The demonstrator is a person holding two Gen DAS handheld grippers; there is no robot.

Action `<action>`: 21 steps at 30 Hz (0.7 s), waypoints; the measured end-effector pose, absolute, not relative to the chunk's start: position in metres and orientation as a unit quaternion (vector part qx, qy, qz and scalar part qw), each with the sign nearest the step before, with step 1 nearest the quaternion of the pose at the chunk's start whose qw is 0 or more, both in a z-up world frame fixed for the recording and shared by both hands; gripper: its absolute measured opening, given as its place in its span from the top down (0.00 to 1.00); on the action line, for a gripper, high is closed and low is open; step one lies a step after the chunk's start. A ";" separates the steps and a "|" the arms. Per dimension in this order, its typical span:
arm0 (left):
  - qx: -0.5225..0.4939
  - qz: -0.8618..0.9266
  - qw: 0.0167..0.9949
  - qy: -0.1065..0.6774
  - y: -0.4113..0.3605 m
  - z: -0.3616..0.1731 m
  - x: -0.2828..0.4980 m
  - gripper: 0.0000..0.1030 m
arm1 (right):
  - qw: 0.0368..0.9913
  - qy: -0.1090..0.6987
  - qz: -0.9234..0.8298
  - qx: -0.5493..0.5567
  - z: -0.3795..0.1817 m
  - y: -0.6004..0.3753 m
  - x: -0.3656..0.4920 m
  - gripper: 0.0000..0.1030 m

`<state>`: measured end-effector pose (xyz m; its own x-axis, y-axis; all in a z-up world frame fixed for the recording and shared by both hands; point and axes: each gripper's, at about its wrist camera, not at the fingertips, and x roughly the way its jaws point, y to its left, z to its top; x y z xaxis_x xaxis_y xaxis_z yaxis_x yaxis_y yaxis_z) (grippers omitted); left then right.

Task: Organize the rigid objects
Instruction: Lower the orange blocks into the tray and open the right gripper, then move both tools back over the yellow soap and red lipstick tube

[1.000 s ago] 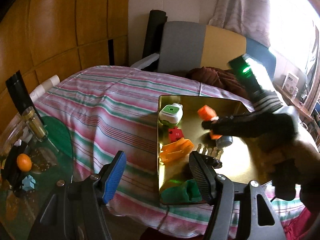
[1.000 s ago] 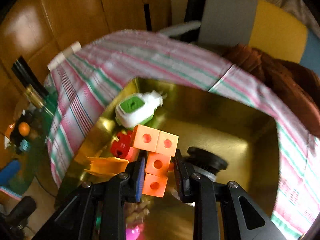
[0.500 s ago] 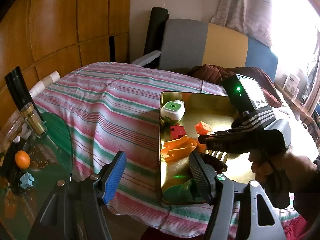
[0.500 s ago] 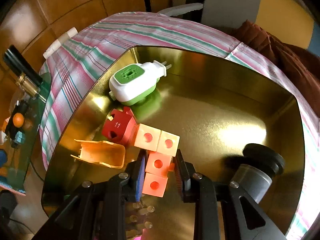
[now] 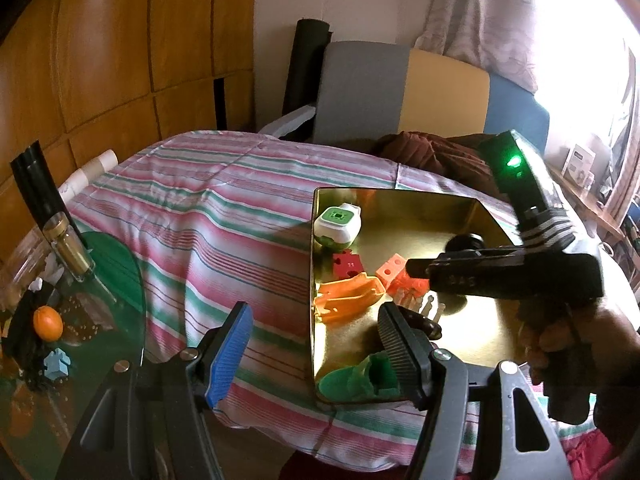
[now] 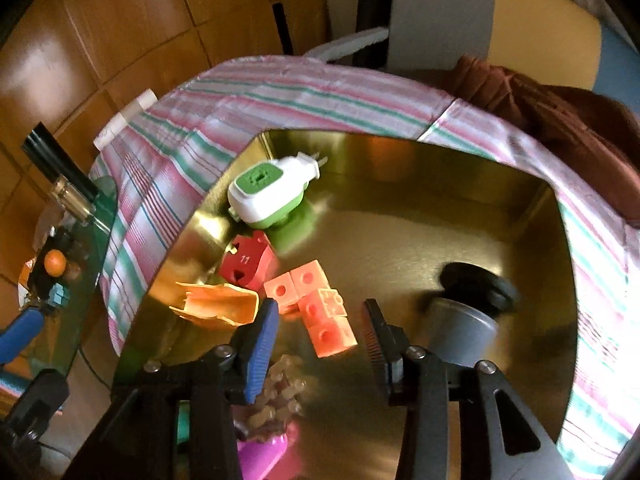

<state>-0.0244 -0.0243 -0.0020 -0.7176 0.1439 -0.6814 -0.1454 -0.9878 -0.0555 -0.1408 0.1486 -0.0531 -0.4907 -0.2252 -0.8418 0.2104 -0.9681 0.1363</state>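
Right gripper (image 6: 320, 330) now spread, orange cube cluster (image 6: 316, 308) released onto gold tray (image 6: 440, 248) floor between its fingers, red block (image 6: 248, 260) touching at 10 o'clock, bare floor toward 1 o'clock rim, left gripper (image 5: 312, 344) wide open, empty, over tray's near-left edge.

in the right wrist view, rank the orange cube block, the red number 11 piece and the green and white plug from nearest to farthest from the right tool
From the right tool:
1. orange cube block, lying between the open fingers on the gold tray.
2. red number 11 piece, farther up and left.
3. green and white plug, by the tray's far left corner.
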 end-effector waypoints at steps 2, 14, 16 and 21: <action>-0.366 0.927 0.081 0.002 -0.023 -0.001 -0.023 0.36 | 0.125 -0.012 -0.869 0.479 -0.045 0.153 -0.134 0.53; -0.359 0.928 0.096 0.016 -0.009 0.007 -0.015 0.36 | 0.086 0.009 -0.906 0.415 0.000 0.196 -0.081 0.45; -0.357 0.928 0.100 0.020 -0.005 0.008 -0.014 0.36 | 0.072 0.009 -0.910 0.409 0.004 0.209 -0.072 0.45; -0.355 0.927 0.116 0.029 0.007 0.012 -0.011 0.36 | 0.033 0.010 -0.916 0.400 0.011 0.246 -0.052 0.43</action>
<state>-0.0109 0.0071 0.0119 -0.7204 0.1946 -0.6657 -0.2361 -0.9713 -0.0285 -0.0519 0.2460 0.0113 -0.6782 -0.0512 -0.7331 0.0679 -0.9977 0.0069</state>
